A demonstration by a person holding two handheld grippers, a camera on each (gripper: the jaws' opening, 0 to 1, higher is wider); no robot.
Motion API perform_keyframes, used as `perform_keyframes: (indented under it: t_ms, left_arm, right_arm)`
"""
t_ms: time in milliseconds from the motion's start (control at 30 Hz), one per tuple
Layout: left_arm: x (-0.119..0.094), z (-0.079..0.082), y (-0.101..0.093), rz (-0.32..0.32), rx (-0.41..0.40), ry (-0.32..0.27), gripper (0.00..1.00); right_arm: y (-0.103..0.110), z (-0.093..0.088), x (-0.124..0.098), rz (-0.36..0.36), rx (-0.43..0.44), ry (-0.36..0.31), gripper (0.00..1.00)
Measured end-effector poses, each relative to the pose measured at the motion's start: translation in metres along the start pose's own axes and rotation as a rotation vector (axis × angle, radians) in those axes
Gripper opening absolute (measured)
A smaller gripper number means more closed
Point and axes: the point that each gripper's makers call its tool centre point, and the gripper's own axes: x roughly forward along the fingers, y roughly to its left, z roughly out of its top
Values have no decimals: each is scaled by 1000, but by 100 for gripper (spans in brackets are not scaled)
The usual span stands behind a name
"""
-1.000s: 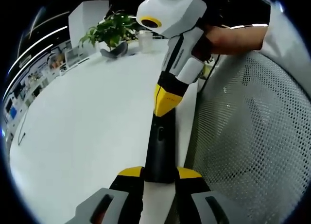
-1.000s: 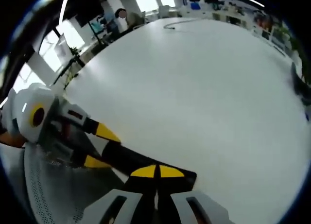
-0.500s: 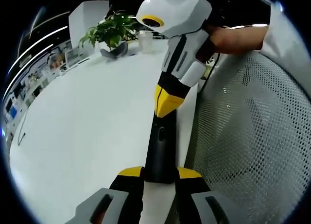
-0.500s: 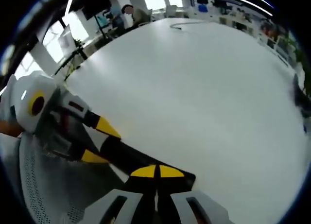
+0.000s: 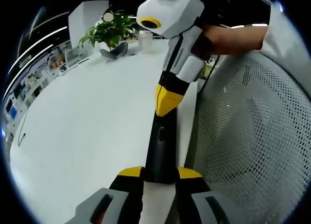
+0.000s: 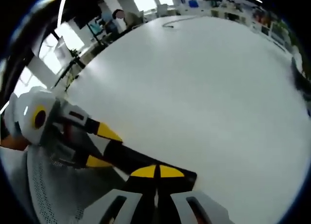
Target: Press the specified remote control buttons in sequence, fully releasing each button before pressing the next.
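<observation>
The remote control (image 5: 159, 151) is a slim black bar lying at the edge of the white surface (image 5: 87, 131), right beside a grey mesh chair back (image 5: 252, 136). The left hand-held gripper (image 5: 159, 178) has its yellow-tipped jaws closed onto the near end of it, one jaw on each long side. The right hand-held gripper (image 5: 167, 100) comes in from the far end with its jaws drawn together into a single yellow tip, and that tip rests on or just above the remote's top face; from where I stand I cannot tell whether it is actually pushing a button down. In the right gripper view the same layout shows from the other side: the right hand-held gripper (image 6: 156, 173), tips together, sits over the remote control (image 6: 131, 158), and the left hand-held gripper (image 6: 99, 146) straddles the far end.

The remote looks stiff, light and smooth-shelled, so I would expect it to skid or tip under a press unless it is pinned by its narrow sides, as it is now. Its long axis runs along the surface's edge, pointing away from the left gripper toward the right one, button face up. A potted plant (image 5: 109, 34) stands well apart at the far end of the surface.
</observation>
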Motion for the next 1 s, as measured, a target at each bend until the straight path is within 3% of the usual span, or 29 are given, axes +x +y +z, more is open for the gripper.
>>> perform_keyframes:
  t_ms: [300,700,833,1000]
  left_arm:
    - [0,0,0,1,0,2,24]
    - [0,0,0,1,-1,-1,24]
    - [1,1,0,4,-4,-6,25]
    - [2,2,0,5,-7,-10,25]
  right_arm:
    - [1,-2,0,14,14,19,0]
    - [-1,-2,1,-25,-39,6,0]
    - [-2,-1,3,-38,-49,69,0]
    - [-3,-2,4,-10,-40,206,0]
